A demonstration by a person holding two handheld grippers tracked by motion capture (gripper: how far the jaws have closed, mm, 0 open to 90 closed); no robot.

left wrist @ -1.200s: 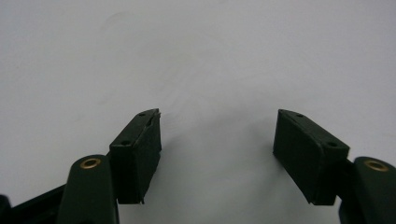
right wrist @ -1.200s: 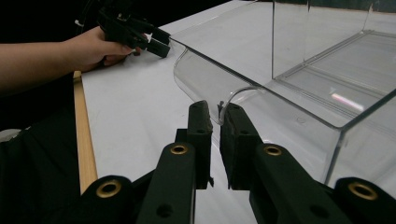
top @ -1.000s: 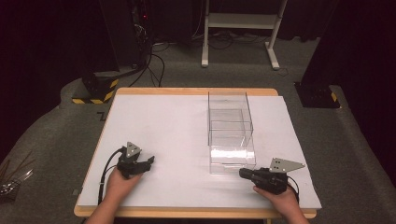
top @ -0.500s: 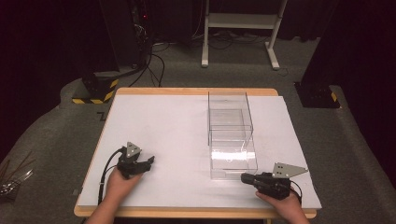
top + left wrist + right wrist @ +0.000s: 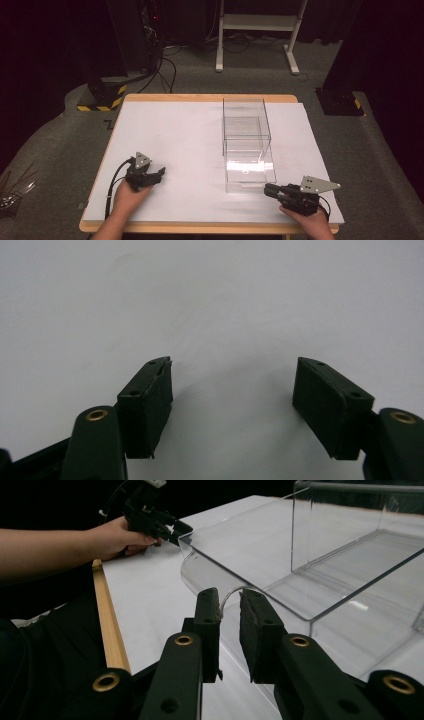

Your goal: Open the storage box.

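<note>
Left gripper [image 5: 161, 173]: jaws wide apart, empty, resting on white tabletop [image 5: 175, 135]. Right gripper [image 5: 229, 611]: jaws nearly closed, empty, beside clear acrylic box [image 5: 247, 145] near corner.

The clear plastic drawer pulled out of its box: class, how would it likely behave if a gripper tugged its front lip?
The drawer looks thin-walled and empty, so probably light and easily slid. Its glossy lip may be slippery between the right gripper jaws. The box might shift too.
</note>
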